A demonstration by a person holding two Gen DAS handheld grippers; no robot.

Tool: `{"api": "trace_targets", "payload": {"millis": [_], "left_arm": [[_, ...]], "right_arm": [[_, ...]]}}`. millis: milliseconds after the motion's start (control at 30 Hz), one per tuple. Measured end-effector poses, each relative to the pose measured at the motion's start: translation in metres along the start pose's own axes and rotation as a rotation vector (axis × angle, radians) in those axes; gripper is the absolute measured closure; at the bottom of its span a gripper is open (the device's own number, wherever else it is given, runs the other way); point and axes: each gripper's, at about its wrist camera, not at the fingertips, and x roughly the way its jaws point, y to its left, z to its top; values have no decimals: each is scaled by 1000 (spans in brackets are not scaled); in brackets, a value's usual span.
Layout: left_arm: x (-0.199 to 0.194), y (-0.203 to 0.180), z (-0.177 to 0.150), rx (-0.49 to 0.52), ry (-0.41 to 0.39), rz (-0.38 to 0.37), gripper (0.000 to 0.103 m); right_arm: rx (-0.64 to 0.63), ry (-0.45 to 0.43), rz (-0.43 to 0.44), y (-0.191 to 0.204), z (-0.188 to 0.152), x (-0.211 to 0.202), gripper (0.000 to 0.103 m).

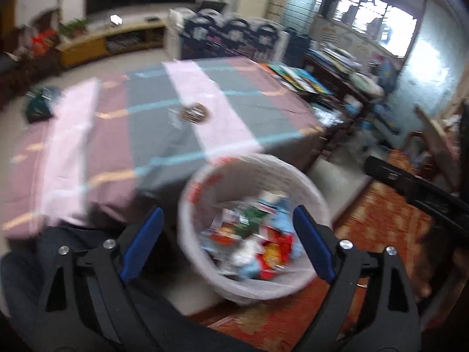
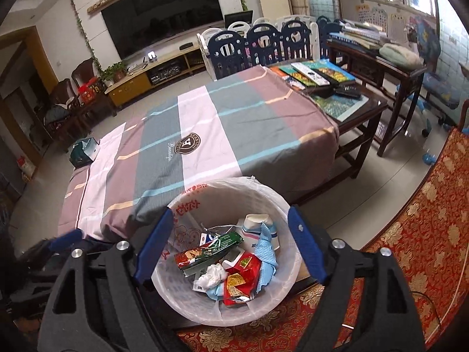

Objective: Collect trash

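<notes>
A white bin [image 2: 263, 189] lined with a thin plastic bag stands against the near edge of the cloth-covered table. Inside lie a green wrapper [image 2: 212, 248], a red wrapper [image 2: 244, 267], a crumpled white tissue [image 2: 212, 275], a blue cloth [image 2: 266, 252] and a small white cup [image 2: 258, 224]. My right gripper [image 2: 231, 212] hangs open over the bin with nothing between its blue pads. In the blurred left wrist view the same bin [image 1: 187, 199] and its trash [image 1: 263, 249] sit below my left gripper [image 1: 227, 214], which is wide open and holds nothing.
The striped tablecloth [image 2: 205, 123] covers a low table; books and remotes [image 2: 316, 76] lie at its far right corner. A dark green box [image 2: 83, 152] sits past its left end. Red patterned fabric [image 2: 410, 234] lies to the right, a wooden side table [image 2: 390, 67] behind.
</notes>
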Motion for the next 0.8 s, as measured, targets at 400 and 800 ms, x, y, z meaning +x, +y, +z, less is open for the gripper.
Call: {"api": "trace_targets", "payload": {"millis": [400, 800], "left_arm": [[-102, 12, 17, -33, -274, 355, 3], [-131, 25, 17, -114, -302, 348, 3]], "right_arm": [[-164, -138, 5, 56, 3, -65, 6], [-265, -193, 49, 86, -4, -79, 4]]}}
